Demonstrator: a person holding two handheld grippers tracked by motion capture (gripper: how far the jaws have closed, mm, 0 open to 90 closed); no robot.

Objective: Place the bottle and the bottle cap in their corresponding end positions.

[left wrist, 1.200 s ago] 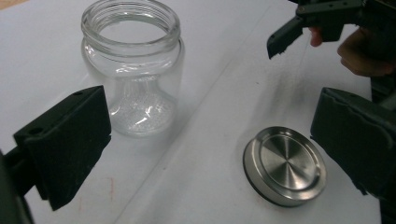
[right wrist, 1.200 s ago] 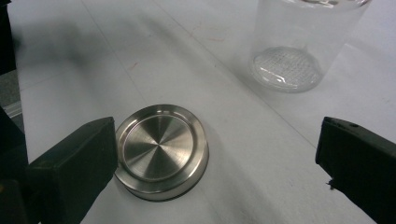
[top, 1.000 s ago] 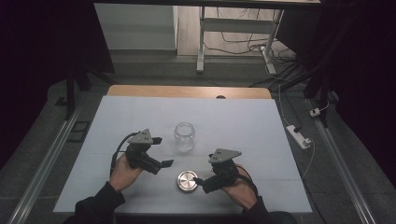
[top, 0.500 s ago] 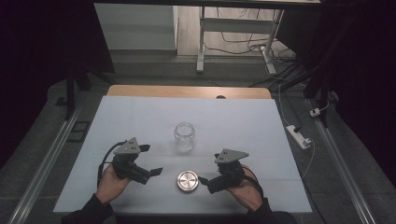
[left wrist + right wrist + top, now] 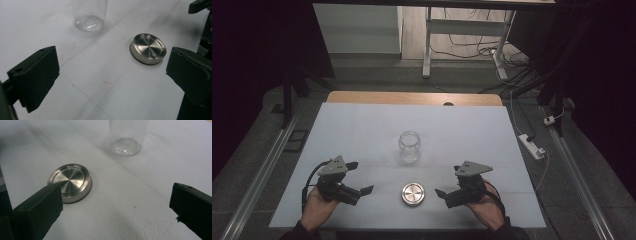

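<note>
A clear glass jar [image 5: 409, 146] stands upright and uncapped at the middle of the white table [image 5: 357, 130]. Its round steel lid [image 5: 413, 194] lies flat on the table, nearer the front edge. My left gripper [image 5: 360, 178] is open to the left of the lid, apart from it, holding nothing. My right gripper [image 5: 447, 186] is open to the lid's right, also holding nothing. In the left gripper view the lid [image 5: 148, 48] lies beyond the wide-apart jaws of my left gripper [image 5: 112, 75], and the jar [image 5: 89, 15] stands farther off. In the right gripper view the lid [image 5: 70, 182] sits just past the left jaw of my right gripper [image 5: 115, 207], with the jar [image 5: 127, 137] behind.
A strip of bare wood [image 5: 412, 97] shows along the table's far edge. Metal rails run along both sides of the table. A white power strip [image 5: 532, 146] and cables lie on the floor to the right.
My left gripper has drawn back from beside the jar, leftward and toward the front edge. My right gripper has shifted slightly to the right. Jar and lid have stayed put.
</note>
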